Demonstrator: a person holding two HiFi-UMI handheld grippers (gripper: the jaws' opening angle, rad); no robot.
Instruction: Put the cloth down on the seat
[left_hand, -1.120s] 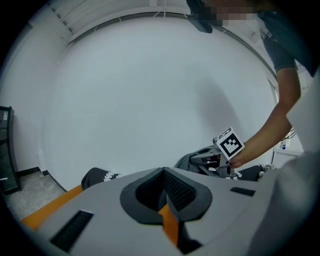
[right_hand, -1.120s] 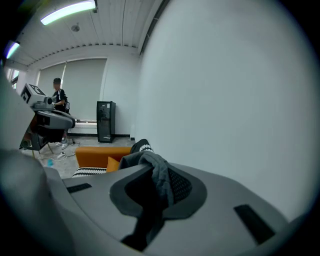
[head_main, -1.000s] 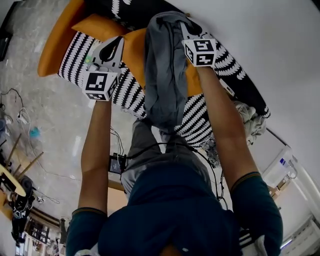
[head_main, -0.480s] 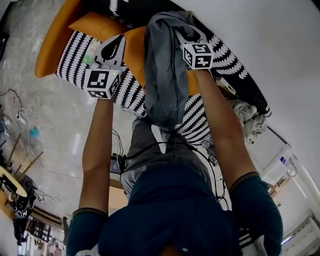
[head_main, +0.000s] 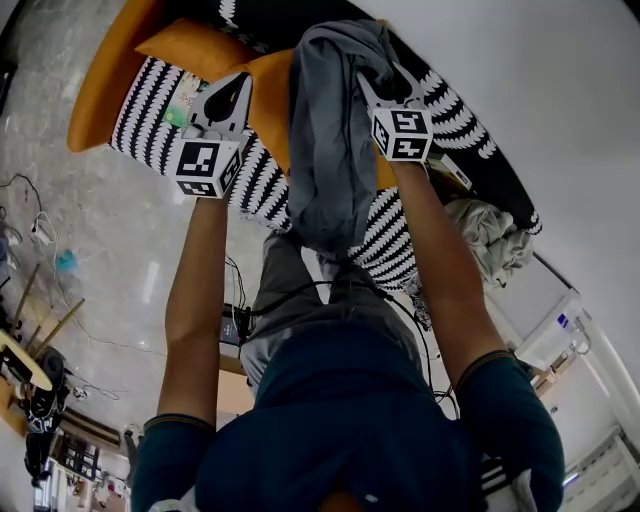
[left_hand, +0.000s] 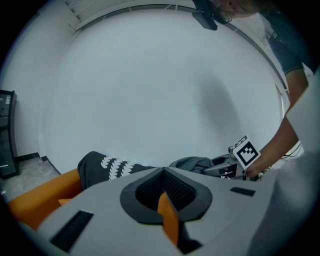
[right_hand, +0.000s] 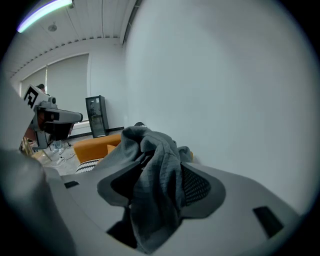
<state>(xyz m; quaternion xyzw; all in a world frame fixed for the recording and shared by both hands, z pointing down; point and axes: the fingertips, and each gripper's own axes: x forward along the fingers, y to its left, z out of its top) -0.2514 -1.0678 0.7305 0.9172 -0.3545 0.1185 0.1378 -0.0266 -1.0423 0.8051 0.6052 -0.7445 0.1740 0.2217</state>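
Right tongs (head_main: 383, 82) up over the sofa, and they're spreading right now, jaws swinging apart. The grey cloth (head_main: 325, 150) sits bunched between them, draped over the left jaw, and the mesh pad (right_hand: 200, 185) on the right jaw stands bare, so nothing pinches it. From the bunch, the cloth runs as one long fold back toward the person, just left of the right tongs. It crosses the orange seat cushion (head_main: 268, 100) and the black-and-white striped cover (head_main: 385, 240) at the sofa's front edge. Its lower end hangs beyond that edge, above the person's lap. Whether the fold already rests on the cushion I cannot tell.

Over to the left tongs (head_main: 238, 85): jaws closed tip to tip, nothing gripped, only a sliver of orange showing through the slot behind the tips. They are held well left of the cloth, apart from it, over the near edge of the cushion with more striped cover (head_main: 150, 100) on their left. Their own view looks across the sofa at a plain pale wall, with the other tongs and the grey bunch off to the right.

Out beyond the right tongs, further right along the sofa, lies a crumpled heap of pale laundry (head_main: 488, 232).
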